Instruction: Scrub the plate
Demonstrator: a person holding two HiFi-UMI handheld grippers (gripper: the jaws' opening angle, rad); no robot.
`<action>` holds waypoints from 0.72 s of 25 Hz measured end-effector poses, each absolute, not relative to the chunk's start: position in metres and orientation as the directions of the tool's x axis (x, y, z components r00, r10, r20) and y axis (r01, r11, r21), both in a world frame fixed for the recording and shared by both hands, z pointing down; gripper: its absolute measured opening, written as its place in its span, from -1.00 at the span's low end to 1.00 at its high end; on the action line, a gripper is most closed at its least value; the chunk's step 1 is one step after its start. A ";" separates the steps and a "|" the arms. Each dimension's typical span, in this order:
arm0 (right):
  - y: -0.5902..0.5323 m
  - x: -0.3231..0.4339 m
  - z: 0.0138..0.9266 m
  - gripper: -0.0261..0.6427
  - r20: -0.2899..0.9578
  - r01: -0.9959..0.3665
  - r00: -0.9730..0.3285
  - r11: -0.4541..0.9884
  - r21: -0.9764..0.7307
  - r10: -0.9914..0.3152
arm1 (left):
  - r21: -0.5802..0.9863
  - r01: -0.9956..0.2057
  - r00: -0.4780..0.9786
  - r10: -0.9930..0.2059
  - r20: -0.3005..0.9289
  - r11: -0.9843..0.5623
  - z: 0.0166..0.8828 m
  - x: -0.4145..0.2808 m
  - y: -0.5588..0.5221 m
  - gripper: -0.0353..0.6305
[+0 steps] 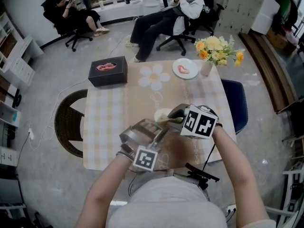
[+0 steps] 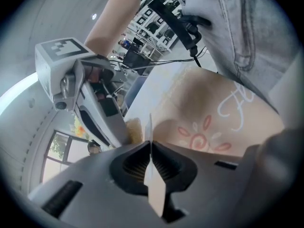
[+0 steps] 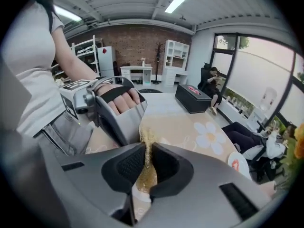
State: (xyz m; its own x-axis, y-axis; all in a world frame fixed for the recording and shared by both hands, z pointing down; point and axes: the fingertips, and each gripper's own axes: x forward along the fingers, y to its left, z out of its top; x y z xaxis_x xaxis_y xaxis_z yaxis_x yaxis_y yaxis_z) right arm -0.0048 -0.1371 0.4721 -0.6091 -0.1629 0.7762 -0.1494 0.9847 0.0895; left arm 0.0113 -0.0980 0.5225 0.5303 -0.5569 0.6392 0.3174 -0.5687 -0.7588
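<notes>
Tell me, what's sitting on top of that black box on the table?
A pink thing lies on top of the black box, near the middle; it is too small to identify. The box's dark walls hide whatever is inside.

You have two grippers, the left gripper (image 2: 151, 160) and the right gripper (image 3: 145, 163). On the one desk (image 1: 107, 127) you can count two plates, the near plate (image 1: 163, 113) and the far plate (image 1: 185, 69), one golden scrubbing pad (image 3: 145, 175), one black box (image 1: 108, 71) and one vase of flowers (image 1: 213, 51). Two chairs stand at it, a wicker chair (image 1: 66, 122) and a blue chair (image 1: 239, 103). Beyond sit two people, one person (image 1: 76, 15) and a second person (image 1: 166, 20).
</notes>
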 end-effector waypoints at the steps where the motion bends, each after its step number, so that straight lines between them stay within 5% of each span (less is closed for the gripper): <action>1: -0.136 -0.005 0.474 -0.80 0.787 -0.132 -0.595 0.986 0.100 -0.160 | -0.759 0.318 0.532 -0.556 0.639 -0.569 0.523 0.012 -0.098 -0.84; 10: -0.140 -0.016 0.488 -0.80 0.835 -0.055 -0.527 0.986 0.155 -0.161 | -0.747 0.326 0.520 -0.550 0.654 -0.579 0.528 0.007 -0.095 -0.84; 18: -0.160 -0.024 0.497 -0.80 0.816 -0.131 -0.552 0.984 0.120 -0.173 | -0.746 0.317 0.521 -0.550 0.653 -0.586 0.528 0.007 -0.095 -0.84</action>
